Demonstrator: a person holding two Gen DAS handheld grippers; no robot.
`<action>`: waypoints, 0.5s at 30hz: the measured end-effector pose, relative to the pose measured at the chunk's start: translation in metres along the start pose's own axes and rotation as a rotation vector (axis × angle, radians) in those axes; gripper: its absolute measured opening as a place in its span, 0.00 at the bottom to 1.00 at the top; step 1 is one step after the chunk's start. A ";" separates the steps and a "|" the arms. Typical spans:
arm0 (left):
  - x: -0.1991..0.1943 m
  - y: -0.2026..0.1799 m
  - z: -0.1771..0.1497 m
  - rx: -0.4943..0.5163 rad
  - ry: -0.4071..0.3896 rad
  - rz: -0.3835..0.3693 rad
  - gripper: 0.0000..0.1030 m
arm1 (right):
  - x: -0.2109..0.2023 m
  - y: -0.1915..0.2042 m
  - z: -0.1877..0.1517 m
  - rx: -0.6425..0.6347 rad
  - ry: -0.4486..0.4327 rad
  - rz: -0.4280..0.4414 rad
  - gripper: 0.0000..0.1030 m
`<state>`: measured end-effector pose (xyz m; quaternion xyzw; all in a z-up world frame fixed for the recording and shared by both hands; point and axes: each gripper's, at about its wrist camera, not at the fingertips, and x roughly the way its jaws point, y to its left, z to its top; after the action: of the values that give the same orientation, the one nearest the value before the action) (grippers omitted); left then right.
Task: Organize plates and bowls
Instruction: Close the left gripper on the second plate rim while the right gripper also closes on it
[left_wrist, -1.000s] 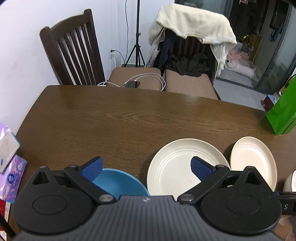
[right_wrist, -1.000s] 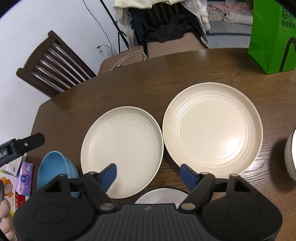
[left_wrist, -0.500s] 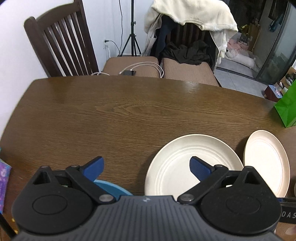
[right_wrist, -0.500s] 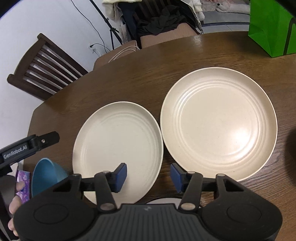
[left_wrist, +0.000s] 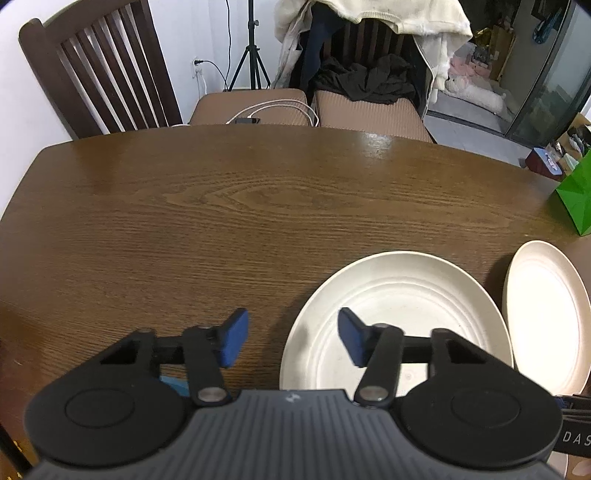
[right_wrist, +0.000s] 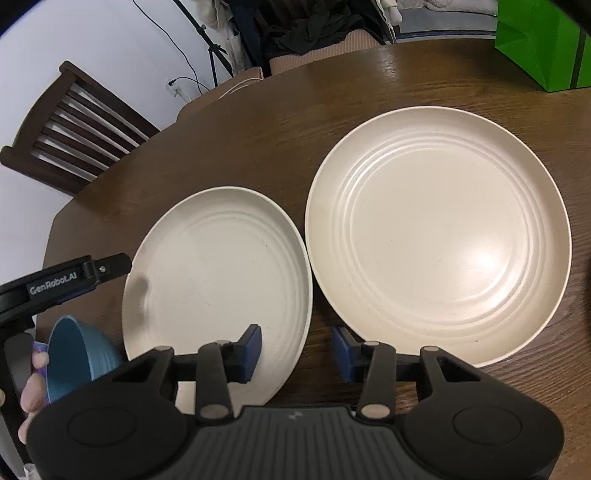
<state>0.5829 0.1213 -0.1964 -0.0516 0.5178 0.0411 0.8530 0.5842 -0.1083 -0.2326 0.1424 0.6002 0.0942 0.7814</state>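
Note:
Two cream plates lie side by side on the brown table (left_wrist: 221, 221): the left plate (right_wrist: 221, 266) (left_wrist: 399, 306) and the right plate (right_wrist: 439, 236) (left_wrist: 543, 317). My right gripper (right_wrist: 295, 352) hangs low over the left plate's near right rim, jaws closing; that rim lies between them and no pad presses on it. My left gripper (left_wrist: 293, 341) straddles the same plate's left rim, jaws closing, no contact visible. A blue bowl (right_wrist: 74, 354) sits left of the plates; in the left wrist view only a sliver of the blue bowl (left_wrist: 173, 384) shows.
A green bag (right_wrist: 535, 44) stands at the table's far right. A slatted wooden chair (left_wrist: 99, 74) and a chair draped with clothes (left_wrist: 369, 55) stand behind the table. A hand (right_wrist: 31, 373) holds the left gripper by the bowl.
Both grippers have sunk toward the table and their jaws have narrowed. The blue bowl has slipped almost wholly under the left gripper's body. The plates now look larger and closer.

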 end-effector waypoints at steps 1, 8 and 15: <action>0.002 0.000 0.000 -0.004 0.003 0.001 0.50 | 0.002 0.000 0.000 0.000 0.002 -0.001 0.41; 0.010 0.000 -0.003 -0.004 0.018 -0.010 0.34 | 0.011 -0.002 -0.003 0.014 0.011 0.001 0.35; 0.013 0.002 -0.002 -0.014 0.024 -0.021 0.21 | 0.018 -0.002 -0.001 0.021 0.017 0.005 0.25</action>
<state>0.5873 0.1231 -0.2090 -0.0635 0.5271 0.0351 0.8467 0.5877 -0.1038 -0.2501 0.1514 0.6074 0.0908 0.7745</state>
